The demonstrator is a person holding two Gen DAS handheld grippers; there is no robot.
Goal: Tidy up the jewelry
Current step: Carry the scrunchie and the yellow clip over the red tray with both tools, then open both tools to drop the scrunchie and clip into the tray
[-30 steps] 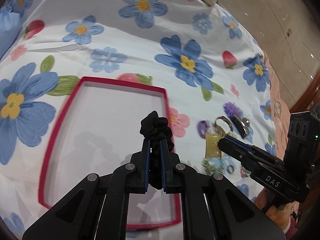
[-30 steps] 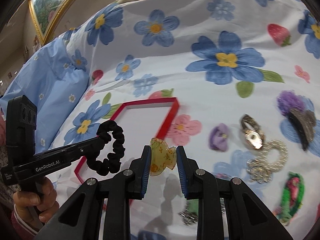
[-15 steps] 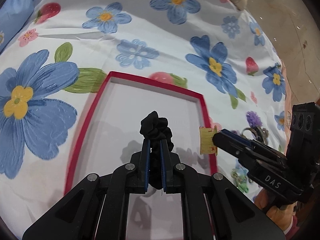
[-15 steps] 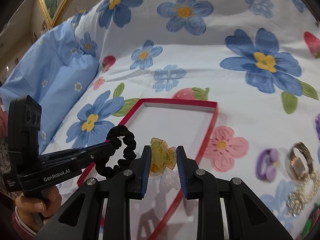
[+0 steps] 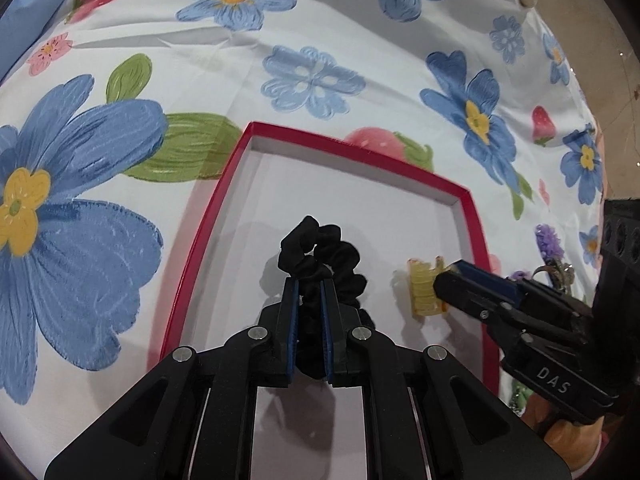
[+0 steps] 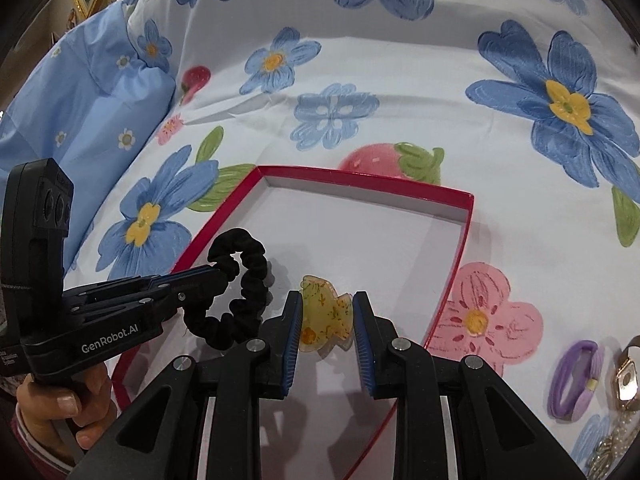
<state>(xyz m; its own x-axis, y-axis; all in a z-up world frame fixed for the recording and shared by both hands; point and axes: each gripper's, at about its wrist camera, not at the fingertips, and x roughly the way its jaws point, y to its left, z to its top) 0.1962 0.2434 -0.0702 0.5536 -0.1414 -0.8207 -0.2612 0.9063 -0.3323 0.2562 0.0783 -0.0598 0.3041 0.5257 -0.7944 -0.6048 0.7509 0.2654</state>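
On the left, the left gripper (image 5: 309, 280) was closed on the black scrunchie (image 5: 320, 248), which hung over the red-rimmed box (image 5: 192, 248). The scrunchie looked soft and light; pinching one bunched part of the loop seemed enough. On the right, the right gripper (image 6: 326, 312) held the yellow hair claw (image 6: 326, 314) between its pads, also above the box. The claw looked stiff, smooth and maybe brittle, so its flat sides were the best place to hold.
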